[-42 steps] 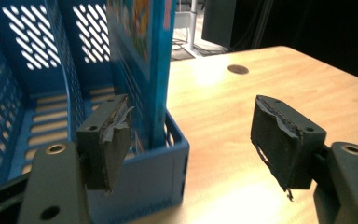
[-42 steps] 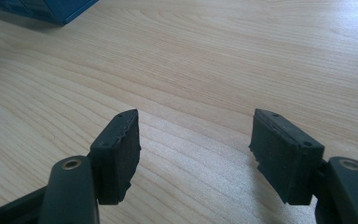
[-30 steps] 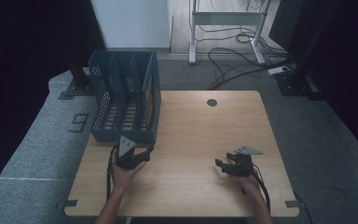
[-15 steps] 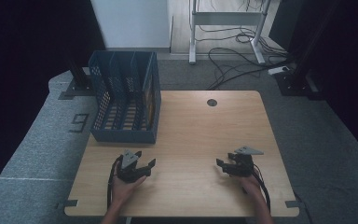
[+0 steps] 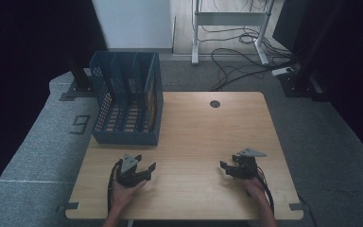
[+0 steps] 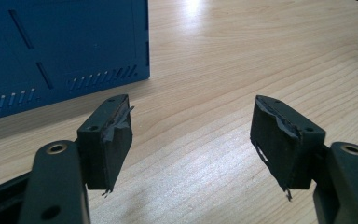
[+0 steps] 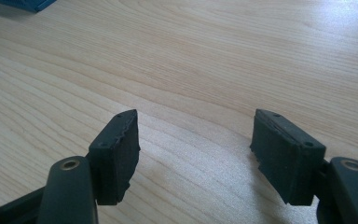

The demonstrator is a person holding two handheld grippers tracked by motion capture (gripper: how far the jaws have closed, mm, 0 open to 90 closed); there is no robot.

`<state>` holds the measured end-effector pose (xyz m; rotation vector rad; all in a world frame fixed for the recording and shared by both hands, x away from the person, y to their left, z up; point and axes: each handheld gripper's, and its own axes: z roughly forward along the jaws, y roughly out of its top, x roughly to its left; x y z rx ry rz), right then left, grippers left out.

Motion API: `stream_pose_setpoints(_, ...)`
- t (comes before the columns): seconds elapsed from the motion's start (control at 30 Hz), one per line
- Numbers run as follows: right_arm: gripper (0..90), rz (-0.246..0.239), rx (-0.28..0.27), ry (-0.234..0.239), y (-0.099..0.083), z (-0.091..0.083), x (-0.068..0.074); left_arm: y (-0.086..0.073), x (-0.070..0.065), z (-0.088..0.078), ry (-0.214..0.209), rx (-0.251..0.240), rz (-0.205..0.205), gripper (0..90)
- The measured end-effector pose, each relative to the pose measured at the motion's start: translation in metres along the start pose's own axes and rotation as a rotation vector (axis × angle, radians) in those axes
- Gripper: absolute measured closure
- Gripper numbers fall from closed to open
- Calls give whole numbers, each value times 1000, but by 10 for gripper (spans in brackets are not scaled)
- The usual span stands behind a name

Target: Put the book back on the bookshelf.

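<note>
On table (image 5: 194, 127): blue file rack (image 5: 127, 101), long axis running away; both tools (image 5: 144, 169) (image 5: 227, 168) wide, empty.

A dark blue plastic file rack (image 5: 126, 106) with perforated walls and upright dividers is seen standing at the far left corner of the light wooden bench (image 5: 203, 137), its long side running away from the person. Its slots are open at the top, and something yellowish is glimpsed in the rightmost one. In the left gripper view its solid blue end wall (image 6: 60, 46) is seen resting on the bench.
</note>
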<state>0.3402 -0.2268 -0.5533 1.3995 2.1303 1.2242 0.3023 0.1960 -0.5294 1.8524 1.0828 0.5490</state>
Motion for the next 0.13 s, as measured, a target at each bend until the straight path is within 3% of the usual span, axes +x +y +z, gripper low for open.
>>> stream_pose_setpoints(0.13,308,-2,7,-8,0,0,0,0,-1,1,-5,4,7,293)
